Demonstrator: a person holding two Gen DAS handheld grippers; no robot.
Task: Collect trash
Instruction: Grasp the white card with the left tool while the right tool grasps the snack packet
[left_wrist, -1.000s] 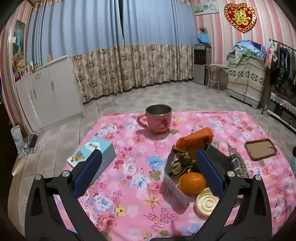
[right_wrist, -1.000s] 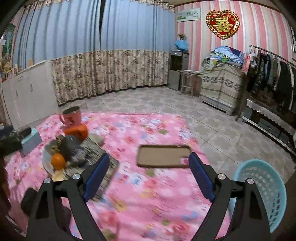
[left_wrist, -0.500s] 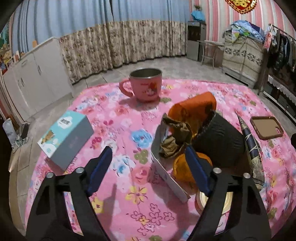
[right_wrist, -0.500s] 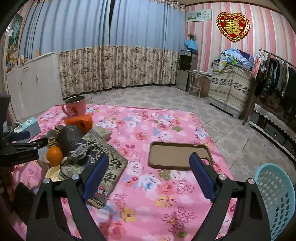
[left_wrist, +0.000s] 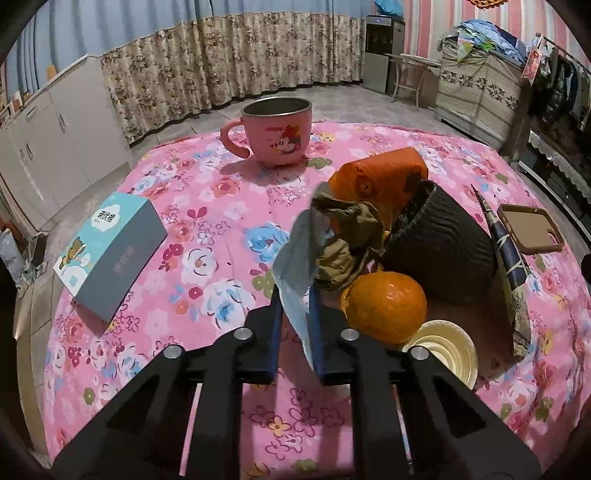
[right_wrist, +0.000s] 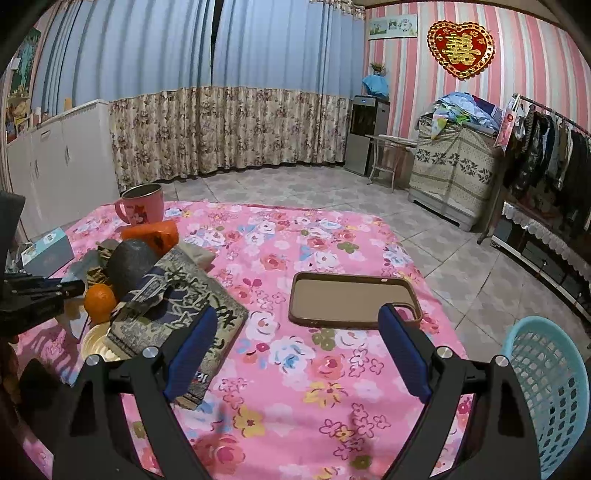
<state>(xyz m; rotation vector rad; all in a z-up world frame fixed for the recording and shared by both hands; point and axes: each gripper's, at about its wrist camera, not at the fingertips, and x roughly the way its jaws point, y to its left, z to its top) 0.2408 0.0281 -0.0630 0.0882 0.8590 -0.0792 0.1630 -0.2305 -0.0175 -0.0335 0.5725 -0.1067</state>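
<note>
My left gripper (left_wrist: 295, 325) is shut on the edge of a grey-blue paper sheet (left_wrist: 299, 258) that stands up on the pink floral table. Behind the sheet lies a trash pile: a crumpled brown wrapper (left_wrist: 343, 240), an orange (left_wrist: 386, 306), an orange packet (left_wrist: 380, 181), a dark ribbed cup (left_wrist: 443, 247) and a round lid (left_wrist: 443, 350). My right gripper (right_wrist: 299, 350) is open and empty above the table, near a brown phone case (right_wrist: 351, 299). The left gripper (right_wrist: 40, 295) shows at the left of the right wrist view. A light blue basket (right_wrist: 546, 387) stands on the floor at the right.
A pink mug (left_wrist: 277, 136) stands at the far side of the table. A teal box (left_wrist: 110, 251) lies at the left. A patterned booklet (right_wrist: 177, 306) lies beside the pile. The phone case also shows in the left wrist view (left_wrist: 530, 229).
My left gripper moved forward and down to the pile and shut on the paper sheet. My right gripper stayed open and hardly moved.
</note>
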